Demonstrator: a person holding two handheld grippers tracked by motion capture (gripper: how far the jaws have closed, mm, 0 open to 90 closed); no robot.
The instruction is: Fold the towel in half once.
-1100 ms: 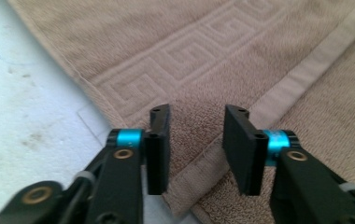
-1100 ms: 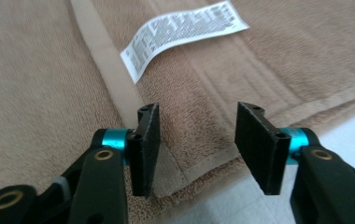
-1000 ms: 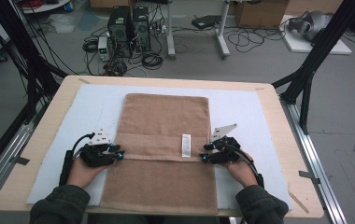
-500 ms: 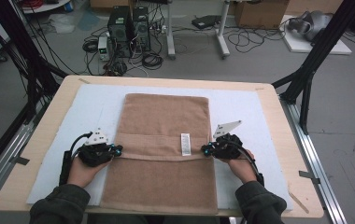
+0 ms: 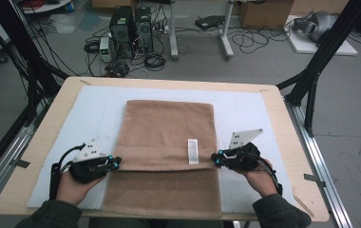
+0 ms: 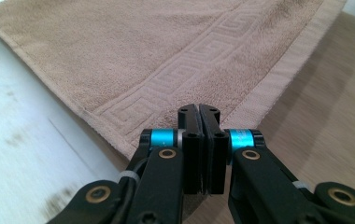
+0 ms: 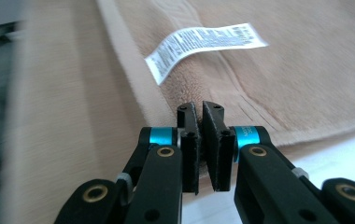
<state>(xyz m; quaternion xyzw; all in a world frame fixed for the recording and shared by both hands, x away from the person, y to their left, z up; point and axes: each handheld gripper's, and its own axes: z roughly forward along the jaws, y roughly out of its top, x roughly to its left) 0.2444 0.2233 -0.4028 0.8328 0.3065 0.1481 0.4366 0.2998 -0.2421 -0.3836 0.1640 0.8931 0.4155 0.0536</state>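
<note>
Lab floor's a mess of cables and PC towers behind the table [image 5: 273, 102], which has a white mat on top. The tan towel [image 5: 169, 128] lies lengthwise away from the person, with its near part folded up so a hemmed edge runs crosswise between the two hands. Left gripper [image 5: 114, 164] is clamped on that edge's left corner, jaws pressed together on the cloth; right gripper [image 5: 215, 158] pinches the right corner near the care label [image 5: 193, 151]. Each corner sits right at its own jaws, so I'd guess the fold carries forward evenly, along the towel's long axis.
</note>
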